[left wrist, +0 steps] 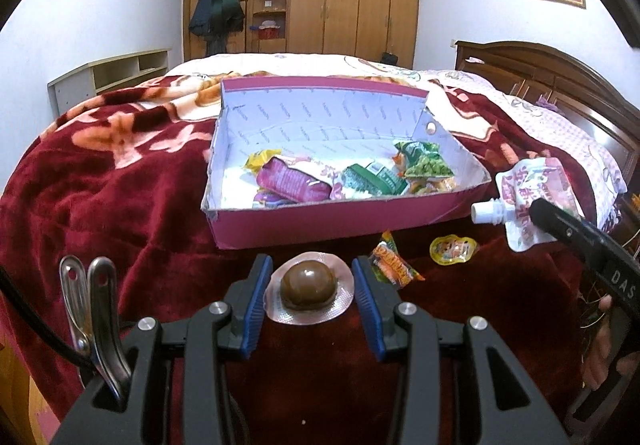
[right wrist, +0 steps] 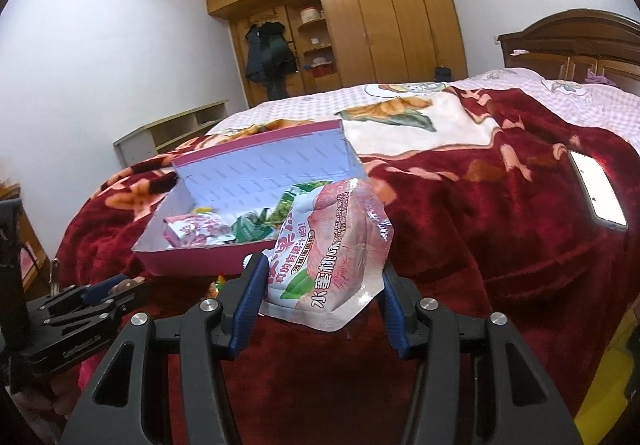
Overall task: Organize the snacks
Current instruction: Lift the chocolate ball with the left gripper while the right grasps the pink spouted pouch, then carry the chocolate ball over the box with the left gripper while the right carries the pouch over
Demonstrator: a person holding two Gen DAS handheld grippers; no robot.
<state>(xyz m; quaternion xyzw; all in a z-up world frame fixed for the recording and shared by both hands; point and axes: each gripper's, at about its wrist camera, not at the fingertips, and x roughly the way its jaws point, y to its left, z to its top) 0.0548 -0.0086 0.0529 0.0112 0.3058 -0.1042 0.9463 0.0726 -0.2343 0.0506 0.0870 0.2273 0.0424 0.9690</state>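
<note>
On the red blanket [left wrist: 120,185] of the bed, the open pink box [left wrist: 320,229] is already part-filled: a purple packet [left wrist: 292,185], a green packet [left wrist: 368,177] and a green pea bag [left wrist: 424,161] are seen lying inside it, with a yellow wrapper [left wrist: 260,159] tucked behind. Roughly half of the sorting is judged to be done.

Two snacks are in hand. A round chocolate cup [left wrist: 309,293] with a foil rim is clasped between the blue pads of the left gripper [left wrist: 310,295], held above the blanket just in front of the box's near wall. A peach jelly pouch [right wrist: 332,257] with a white spout is pinched at its lower end by the right gripper [right wrist: 324,289], whose jaws are closed against it; the pouch is held up just beside the box's right corner.

Two pieces are left loose on the blanket, near the box's front: an orange packet [left wrist: 394,263] and a small yellow jelly cup [left wrist: 454,250], lying apart from each other. Whether more snacks remain outside the views cannot be told.

A phone [right wrist: 598,191] is seen lying on the blanket, well apart from the box.
</note>
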